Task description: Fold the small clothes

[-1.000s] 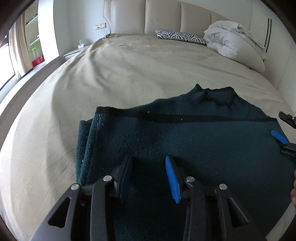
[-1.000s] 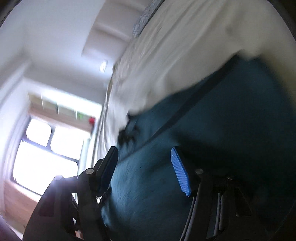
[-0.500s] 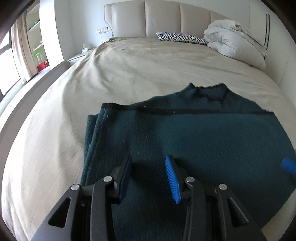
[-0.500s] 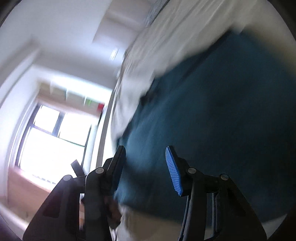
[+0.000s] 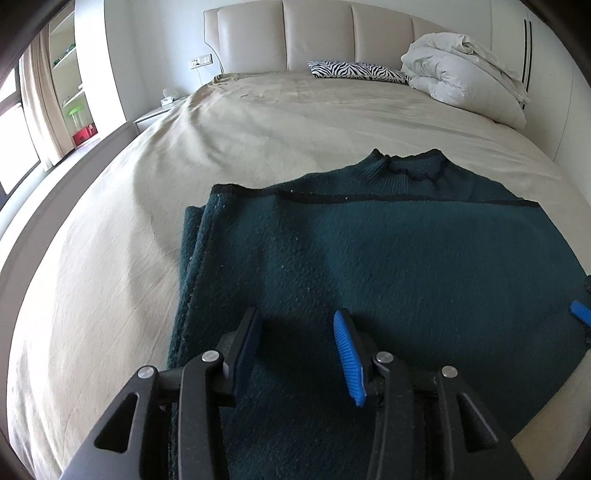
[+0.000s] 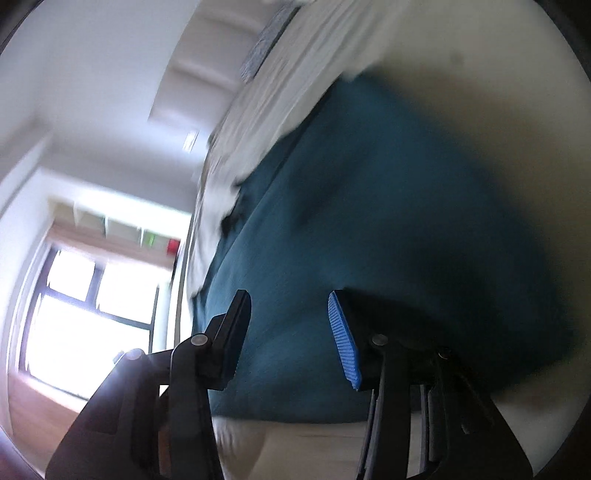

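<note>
A dark teal knit sweater (image 5: 388, 266) lies on the beige bed (image 5: 258, 122), its lower part folded up over the body, with a black-trimmed edge across it and the collar at the far end. My left gripper (image 5: 299, 343) is open and empty just above the sweater's near part. My right gripper (image 6: 291, 328) is open and empty, rolled sideways over the same sweater (image 6: 388, 229); that view is blurred. One blue fingertip of the right gripper shows at the right edge of the left wrist view (image 5: 580, 312).
A white duvet (image 5: 465, 77) and a zebra pillow (image 5: 354, 70) lie by the padded headboard (image 5: 314, 33). A nightstand (image 5: 155, 114) stands left of the bed, with a window and shelves (image 5: 74, 110) beyond. Bare sheet lies left of the sweater.
My left gripper has pulled back and risen a little, so more of the sweater shows. My right gripper has drawn back toward the sweater's near right edge while staying open.
</note>
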Available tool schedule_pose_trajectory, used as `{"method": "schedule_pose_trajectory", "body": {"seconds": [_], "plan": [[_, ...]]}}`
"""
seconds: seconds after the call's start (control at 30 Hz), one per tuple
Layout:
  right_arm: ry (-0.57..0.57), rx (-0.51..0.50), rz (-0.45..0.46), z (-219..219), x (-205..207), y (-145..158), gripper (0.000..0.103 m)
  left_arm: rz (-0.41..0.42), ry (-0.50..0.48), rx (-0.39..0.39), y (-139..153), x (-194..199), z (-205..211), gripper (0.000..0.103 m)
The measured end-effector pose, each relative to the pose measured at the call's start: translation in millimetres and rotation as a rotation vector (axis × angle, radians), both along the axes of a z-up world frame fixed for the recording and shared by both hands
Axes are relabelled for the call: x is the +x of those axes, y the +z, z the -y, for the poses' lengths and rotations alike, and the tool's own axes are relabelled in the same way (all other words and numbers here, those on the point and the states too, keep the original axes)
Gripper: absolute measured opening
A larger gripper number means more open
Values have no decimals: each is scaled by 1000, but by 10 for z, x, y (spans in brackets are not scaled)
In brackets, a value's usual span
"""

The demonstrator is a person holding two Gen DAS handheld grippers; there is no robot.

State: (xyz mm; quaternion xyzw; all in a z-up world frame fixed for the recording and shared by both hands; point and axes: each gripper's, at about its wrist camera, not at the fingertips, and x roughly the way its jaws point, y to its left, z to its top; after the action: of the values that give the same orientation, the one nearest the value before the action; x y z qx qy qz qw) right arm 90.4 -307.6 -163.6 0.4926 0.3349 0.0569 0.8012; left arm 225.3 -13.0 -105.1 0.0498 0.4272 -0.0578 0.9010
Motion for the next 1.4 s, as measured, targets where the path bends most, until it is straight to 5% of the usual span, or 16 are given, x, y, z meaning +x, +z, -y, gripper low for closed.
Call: {"method": "schedule_pose_trajectory", "body": {"seconds": [0.23,0.4,0.53,0.77,1.0,1.4], "plan": [[-127,11,-8,278,-355,68,46,-6,19,-35,78,-128,-50,46],[59,47,55,-217,-79,206,46,25,1,-68,174,-372,-66,51],[159,32,48,-552,214,147,49,-24,30,-69,-38,-407,-237,52],[-59,44,-8,-43,-216,-28,49,-20,63,-154,54,-495,-508,53],[-276,103,-14,271,-897,-13,64,23,77,-225,315,-565,-453,59],[-367,276,-16,195,-526,-267,64,-84,-47,-367,173,-275,184,59]]}}
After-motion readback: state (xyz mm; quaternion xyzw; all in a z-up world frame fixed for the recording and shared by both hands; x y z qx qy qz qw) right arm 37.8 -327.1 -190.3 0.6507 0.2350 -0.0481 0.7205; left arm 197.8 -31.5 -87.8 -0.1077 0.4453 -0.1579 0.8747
